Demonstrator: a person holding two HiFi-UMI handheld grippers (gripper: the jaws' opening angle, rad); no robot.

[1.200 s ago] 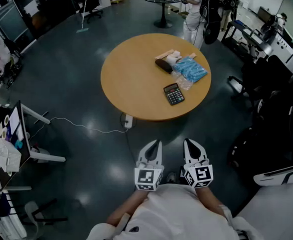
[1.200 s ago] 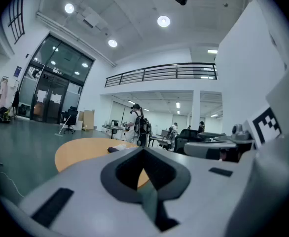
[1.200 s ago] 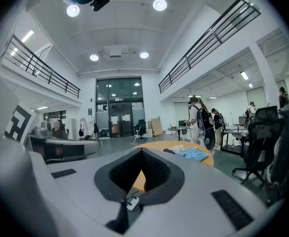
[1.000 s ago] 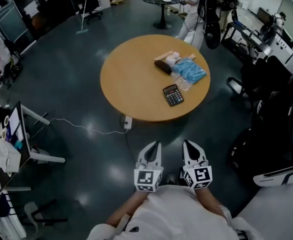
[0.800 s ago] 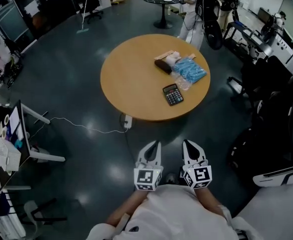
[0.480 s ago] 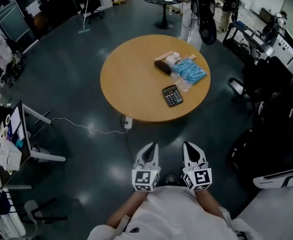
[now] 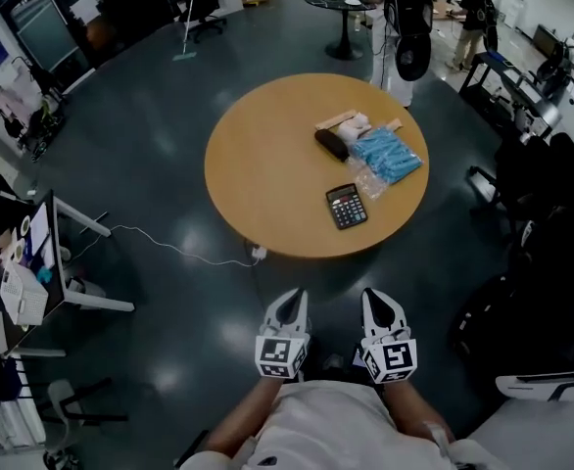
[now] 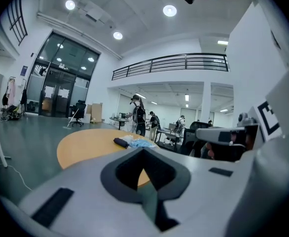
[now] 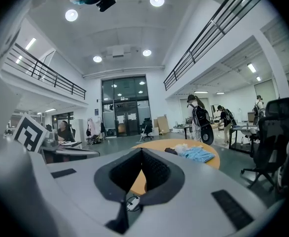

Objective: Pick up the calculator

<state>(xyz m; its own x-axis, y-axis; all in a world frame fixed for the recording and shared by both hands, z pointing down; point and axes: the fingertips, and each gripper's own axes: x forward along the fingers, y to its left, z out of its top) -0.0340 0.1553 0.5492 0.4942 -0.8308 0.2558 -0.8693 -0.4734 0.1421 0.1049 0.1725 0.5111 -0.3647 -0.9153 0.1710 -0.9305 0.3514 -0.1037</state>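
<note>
The black calculator (image 7: pixel 346 206) lies flat near the front right edge of the round wooden table (image 7: pixel 258 164). Behind it are a blue packet (image 7: pixel 387 155), clear wrapping and a dark case (image 7: pixel 331 145). My left gripper (image 7: pixel 295 298) and right gripper (image 7: pixel 373 297) hang side by side close to my body, well short of the table, both shut and empty. The left gripper view has the shut jaws (image 8: pixel 143 153) covering the table's near part; the dark case (image 8: pixel 120 142) shows beyond. The right gripper view shows shut jaws (image 9: pixel 141 151) and the blue packet (image 9: pixel 198 154). Neither gripper view shows the calculator.
A power strip with a white cable (image 7: pixel 259 254) lies on the dark floor between me and the table. A desk with a monitor (image 7: pixel 42 258) stands at left, office chairs (image 7: pixel 522 164) at right. A person with a backpack (image 7: pixel 406 23) stands behind the table.
The table and calculator have slid lower in the head view as I came closer. Both grippers stayed shut, side by side. The person with the backpack shifted behind the table.
</note>
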